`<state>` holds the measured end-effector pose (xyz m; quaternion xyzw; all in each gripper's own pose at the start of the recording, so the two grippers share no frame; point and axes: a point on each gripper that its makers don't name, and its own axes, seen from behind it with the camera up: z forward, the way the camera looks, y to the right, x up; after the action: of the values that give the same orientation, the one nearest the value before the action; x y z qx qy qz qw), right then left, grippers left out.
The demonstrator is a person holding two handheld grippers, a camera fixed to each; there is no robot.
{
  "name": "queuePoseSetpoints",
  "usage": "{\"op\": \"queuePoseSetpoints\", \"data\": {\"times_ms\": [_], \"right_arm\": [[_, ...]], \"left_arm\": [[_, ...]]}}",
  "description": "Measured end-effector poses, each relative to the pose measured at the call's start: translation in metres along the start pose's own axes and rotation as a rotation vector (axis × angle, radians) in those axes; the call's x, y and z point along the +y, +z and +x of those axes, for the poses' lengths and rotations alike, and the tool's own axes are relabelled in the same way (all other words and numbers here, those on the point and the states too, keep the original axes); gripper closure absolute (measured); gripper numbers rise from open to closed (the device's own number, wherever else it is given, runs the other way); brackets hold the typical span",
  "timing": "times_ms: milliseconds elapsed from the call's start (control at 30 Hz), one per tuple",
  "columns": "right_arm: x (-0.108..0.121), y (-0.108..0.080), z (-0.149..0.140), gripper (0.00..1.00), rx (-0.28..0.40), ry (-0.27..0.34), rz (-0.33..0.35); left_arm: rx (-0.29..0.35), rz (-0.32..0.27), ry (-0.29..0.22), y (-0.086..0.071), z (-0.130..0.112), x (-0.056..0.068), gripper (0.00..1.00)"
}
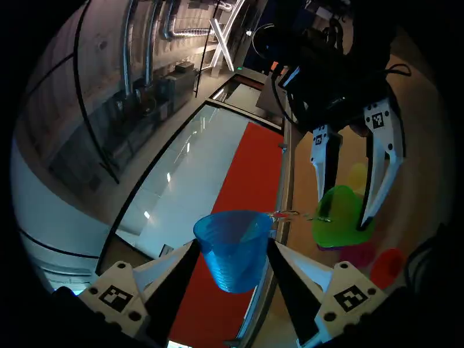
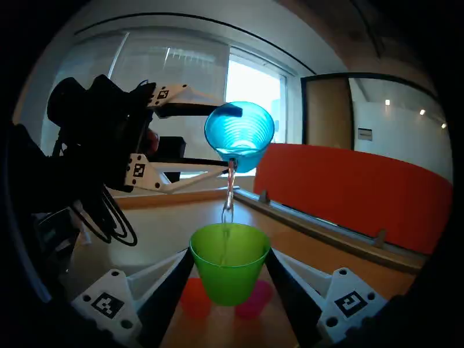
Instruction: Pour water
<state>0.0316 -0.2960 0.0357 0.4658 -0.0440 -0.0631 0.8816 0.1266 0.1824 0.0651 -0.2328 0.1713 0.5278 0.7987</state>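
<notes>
Mid-pour: your left gripper point(image 1: 233, 246) clamps the tilted blue cup point(image 1: 232, 261), your right gripper point(image 2: 229, 255) clamps the green cup point(image 2: 229, 275); next, hold the stream point(image 2: 229, 191) centred.

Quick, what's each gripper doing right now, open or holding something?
Left gripper: shut on the blue cup, tilted and pouring.
Right gripper: shut on the green cup.

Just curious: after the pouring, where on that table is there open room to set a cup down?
Bare wood lies on the table between the green cup and the orange partition, and also toward the dangling cables. Under the green cup it is crowded: a red cup and a pink cup sit there.
</notes>
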Motion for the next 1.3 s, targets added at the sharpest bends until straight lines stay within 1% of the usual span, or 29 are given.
{"op": "queuePoseSetpoints", "data": {"times_ms": [167,667,1300], "right_arm": [[-0.0017,-0.0003,0.0003,0.1,-0.001,-0.002,0.004],[-0.0044,0.0009,0.0037,0.1,0.004,-0.013,0.009],[-0.0062,-0.0007,0.0075,0.1,0.012,-0.023,0.014]], "left_arm": [[0.003,0.0,0.007,-0.0006,0.0015,0.0036,0.16],[0.007,0.007,0.032,-0.0038,0.0035,0.0001,0.16],[0.024,-0.003,0.05,-0.0042,0.0093,0.002,0.16]]}}
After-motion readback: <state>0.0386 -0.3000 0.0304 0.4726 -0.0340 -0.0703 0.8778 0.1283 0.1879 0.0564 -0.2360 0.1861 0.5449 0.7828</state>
